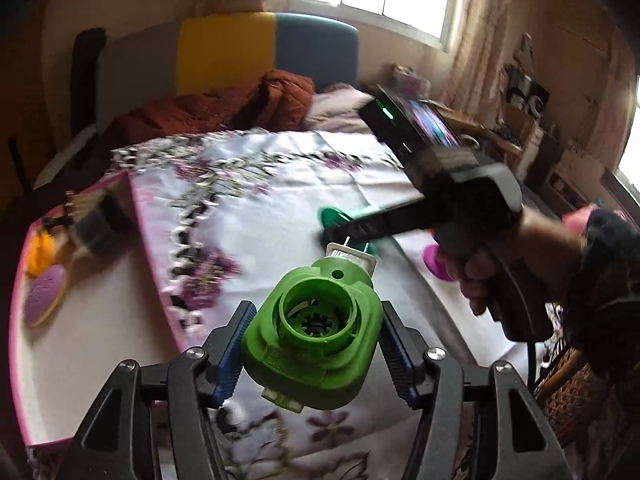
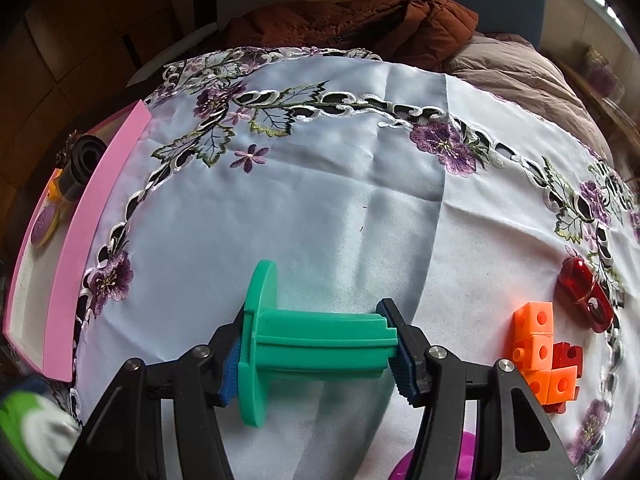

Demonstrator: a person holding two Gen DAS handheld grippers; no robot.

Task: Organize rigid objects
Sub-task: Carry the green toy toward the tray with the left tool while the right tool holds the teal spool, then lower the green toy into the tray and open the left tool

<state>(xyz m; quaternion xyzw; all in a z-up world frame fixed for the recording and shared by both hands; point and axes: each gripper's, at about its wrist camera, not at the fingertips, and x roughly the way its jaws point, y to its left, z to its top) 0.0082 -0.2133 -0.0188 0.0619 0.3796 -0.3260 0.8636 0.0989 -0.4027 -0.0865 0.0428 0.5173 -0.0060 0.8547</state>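
Note:
My left gripper (image 1: 314,346) is shut on a bright green plastic housing (image 1: 316,336) with a round socket, held above the embroidered white cloth (image 1: 288,184). My right gripper (image 2: 316,350) is shut on a teal plastic spool (image 2: 288,344), its flange at the left finger and its shaft end at the right finger, held above the cloth (image 2: 320,184). In the left wrist view the right gripper (image 1: 340,232) and the hand holding it come in from the right, with the teal spool (image 1: 334,216) in it. The pink-rimmed tray (image 1: 80,300) lies at the left.
The tray (image 2: 92,216) holds a black roll (image 2: 82,160), a purple oval item (image 2: 46,224) and a yellow piece (image 1: 40,256). Orange and red building blocks (image 2: 540,352) and a red plastic piece (image 2: 582,292) lie at the right. A purple item (image 2: 440,464) sits below my right gripper. Brown jacket (image 2: 360,28) behind.

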